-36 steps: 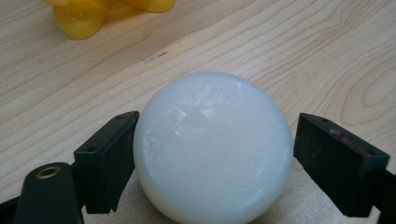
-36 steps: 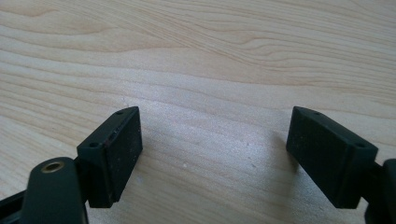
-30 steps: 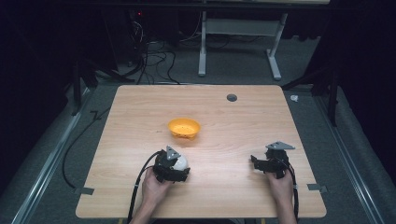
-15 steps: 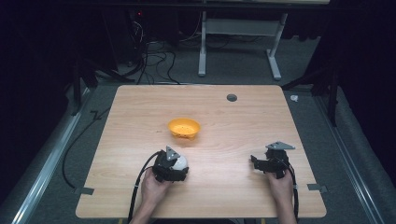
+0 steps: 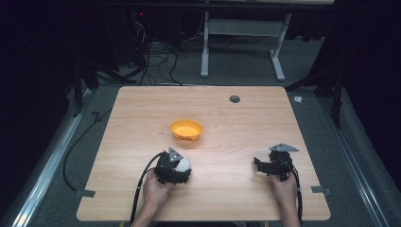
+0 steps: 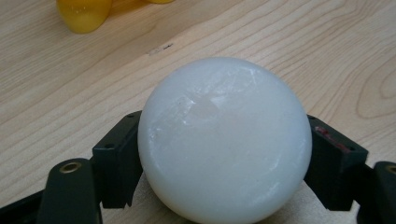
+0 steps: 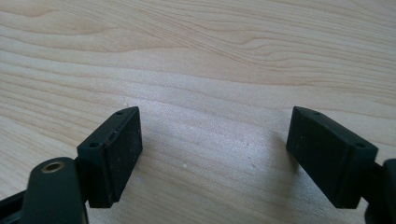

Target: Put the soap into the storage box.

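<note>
Left gripper (image 5: pixel 176 166) sits near the front-left of the wooden table (image 5: pixel 142 109), jaws pinched on a white ball (image 6: pixel 224 140) from both sides. In the left gripper view the ball sits between the two black jaws, just above the tabletop. Orange bowl (image 5: pixel 186 129) stands near, farther up the table, apart from the ball. Right gripper (image 7: pixel 215 154) rests front-right, well apart from the left one, jaws spread wide over bare wood. A hand (image 5: pixel 156 189) grips the left gripper from behind.

Lab-like recording room, wooden table (image 5: pixel 142 123), black surroundings, tangled cables (image 5: pixel 153 56) on grey floor (image 5: pixel 241 61)
</note>
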A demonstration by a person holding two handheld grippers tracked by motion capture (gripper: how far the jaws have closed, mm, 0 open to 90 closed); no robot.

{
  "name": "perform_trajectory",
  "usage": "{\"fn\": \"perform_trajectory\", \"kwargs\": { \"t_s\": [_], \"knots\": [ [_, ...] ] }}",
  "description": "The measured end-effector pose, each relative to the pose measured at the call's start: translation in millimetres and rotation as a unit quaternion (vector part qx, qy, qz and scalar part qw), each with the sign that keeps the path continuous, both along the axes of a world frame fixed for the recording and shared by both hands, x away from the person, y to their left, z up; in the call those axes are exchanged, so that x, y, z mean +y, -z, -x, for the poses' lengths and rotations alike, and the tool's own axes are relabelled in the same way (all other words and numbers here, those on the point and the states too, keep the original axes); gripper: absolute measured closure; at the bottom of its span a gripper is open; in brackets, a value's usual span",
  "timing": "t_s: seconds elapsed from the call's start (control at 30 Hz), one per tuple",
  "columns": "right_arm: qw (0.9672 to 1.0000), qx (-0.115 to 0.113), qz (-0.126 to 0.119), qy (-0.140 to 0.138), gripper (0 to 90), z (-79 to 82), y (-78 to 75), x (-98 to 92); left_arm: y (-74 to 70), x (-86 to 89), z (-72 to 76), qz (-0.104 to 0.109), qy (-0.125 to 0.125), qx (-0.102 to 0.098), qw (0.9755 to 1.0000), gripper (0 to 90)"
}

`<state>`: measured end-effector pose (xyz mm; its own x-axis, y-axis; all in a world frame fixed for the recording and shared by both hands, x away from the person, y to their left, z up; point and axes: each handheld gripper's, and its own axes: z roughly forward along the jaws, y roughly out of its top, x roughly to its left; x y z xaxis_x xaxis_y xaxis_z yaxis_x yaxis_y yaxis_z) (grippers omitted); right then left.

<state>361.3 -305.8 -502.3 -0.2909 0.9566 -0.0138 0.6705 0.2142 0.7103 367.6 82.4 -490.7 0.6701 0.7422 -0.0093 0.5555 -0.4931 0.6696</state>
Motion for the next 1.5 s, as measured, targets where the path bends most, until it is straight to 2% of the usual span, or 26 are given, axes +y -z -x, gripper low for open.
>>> {"fn": "perform_trajectory", "kwargs": {
  "t_s": [0.23,0.37,0.6,0.67,0.97,1.07,1.13,1.43,1.5],
  "knots": [
    [1.0000,0.000,-0.001,0.000,19.3,0.0,0.0,-0.2,-8.6,-0.4,-0.1,0.012,0.008,0.004,0.9999,24.4],
    [1.0000,0.001,0.000,-0.001,19.1,0.0,0.0,0.1,-14.1,1.4,-1.4,0.037,0.009,0.013,0.9992,24.4],
    [1.0000,0.001,0.000,-0.001,19.2,0.0,0.0,0.2,-26.0,1.6,-2.3,0.039,0.017,0.007,0.9991,24.4],
    [1.0000,0.001,0.000,-0.001,19.1,-0.1,0.0,0.2,-30.6,2.9,-1.7,0.048,0.018,0.007,0.9987,24.4],
    [1.0000,0.000,0.000,0.000,19.2,-0.1,0.0,0.3,-42.1,5.2,-1.6,0.054,0.020,0.003,0.9983,24.4],
    [1.0000,0.001,0.000,0.000,19.1,0.0,0.0,0.3,-44.8,6.2,-2.8,0.062,0.020,0.006,0.9979,24.4],
    [1.0000,0.001,0.000,0.000,19.2,0.0,0.0,0.4,-46.6,6.2,-3.1,0.058,0.019,0.003,0.9982,24.4],
    [1.0000,0.001,0.000,0.000,19.2,0.0,0.0,0.3,-52.8,6.5,-6.8,0.062,0.023,0.005,0.9978,24.4],
    [1.0000,0.001,0.000,0.000,19.2,0.0,0.0,0.2,-53.8,7.8,-8.4,0.071,0.023,0.009,0.9972,24.4]
  ]
}}
